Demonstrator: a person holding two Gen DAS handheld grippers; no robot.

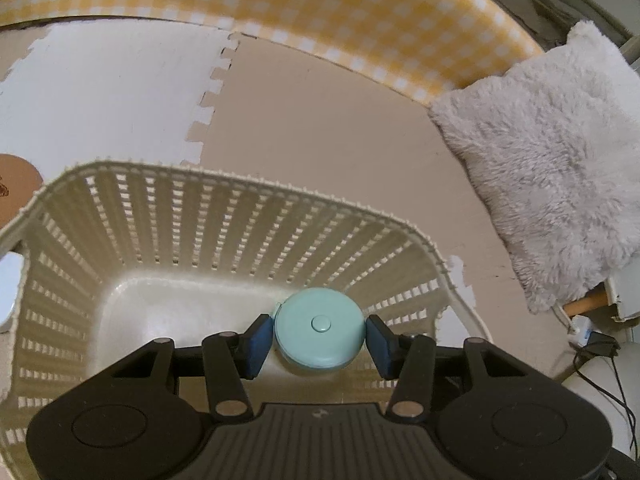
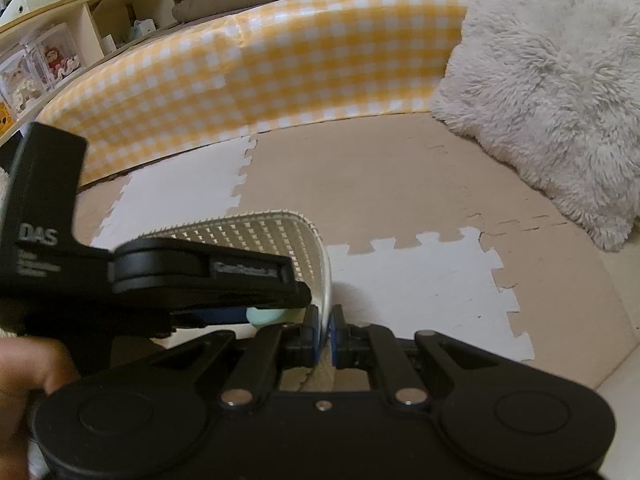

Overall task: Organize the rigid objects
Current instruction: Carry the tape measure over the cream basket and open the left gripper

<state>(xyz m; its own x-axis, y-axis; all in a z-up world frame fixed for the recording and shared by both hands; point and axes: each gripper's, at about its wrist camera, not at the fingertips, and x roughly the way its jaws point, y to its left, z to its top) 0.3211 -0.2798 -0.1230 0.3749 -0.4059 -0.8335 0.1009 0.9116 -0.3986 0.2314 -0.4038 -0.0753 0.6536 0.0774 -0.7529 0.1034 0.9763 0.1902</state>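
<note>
A round mint-green tape measure (image 1: pixel 319 334) sits between the blue pads of my left gripper (image 1: pixel 319 336), which is shut on it and holds it inside a cream slatted plastic basket (image 1: pixel 224 216), above the basket floor. In the right wrist view, my right gripper (image 2: pixel 325 338) is shut on the basket's right rim (image 2: pixel 326 280). The left gripper's black body (image 2: pixel 160 276) crosses that view from the left, with a bit of the tape measure (image 2: pixel 266 316) showing under it.
The basket stands on beige and white foam puzzle mats (image 1: pixel 320 112). A yellow checked bumper (image 2: pixel 260 68) runs along the back. A fluffy white cushion (image 2: pixel 560 92) lies at the right. Shelves with small items (image 2: pixel 60 48) stand at the far left. Cables (image 1: pixel 600 360) lie at the right.
</note>
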